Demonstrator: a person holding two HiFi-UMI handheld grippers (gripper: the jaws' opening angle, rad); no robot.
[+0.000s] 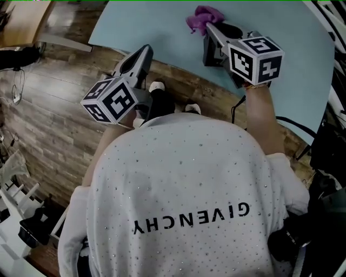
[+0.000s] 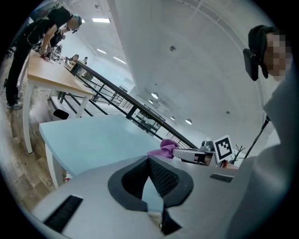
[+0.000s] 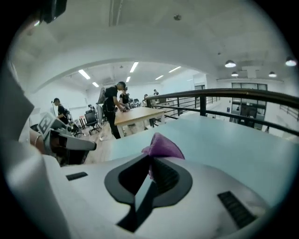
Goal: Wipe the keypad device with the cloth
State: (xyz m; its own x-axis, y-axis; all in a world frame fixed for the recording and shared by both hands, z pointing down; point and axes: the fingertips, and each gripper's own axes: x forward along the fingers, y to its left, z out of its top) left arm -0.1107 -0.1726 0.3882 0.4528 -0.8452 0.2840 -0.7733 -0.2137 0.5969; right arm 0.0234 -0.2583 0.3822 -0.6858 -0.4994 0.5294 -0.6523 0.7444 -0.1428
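hand-held grippers: two, a left gripper [image 1: 141, 53] and a right gripper [image 1: 208, 28]. marker cubes: two, a left marker cube [image 1: 110, 100] and a right marker cube [image 1: 255, 58]. purple cloth [image 1: 200, 16]: one. pale blue table [image 1: 151, 21]: one. wooden table [image 3: 135, 113]: one. white shoes [image 1: 157, 86]: two. people in the background [image 3: 114, 105]: at least two.

The crumpled purple cloth [image 1: 201, 17] is pinched in the jaws of the right gripper [image 1: 210, 28] over the table [image 1: 162, 27]
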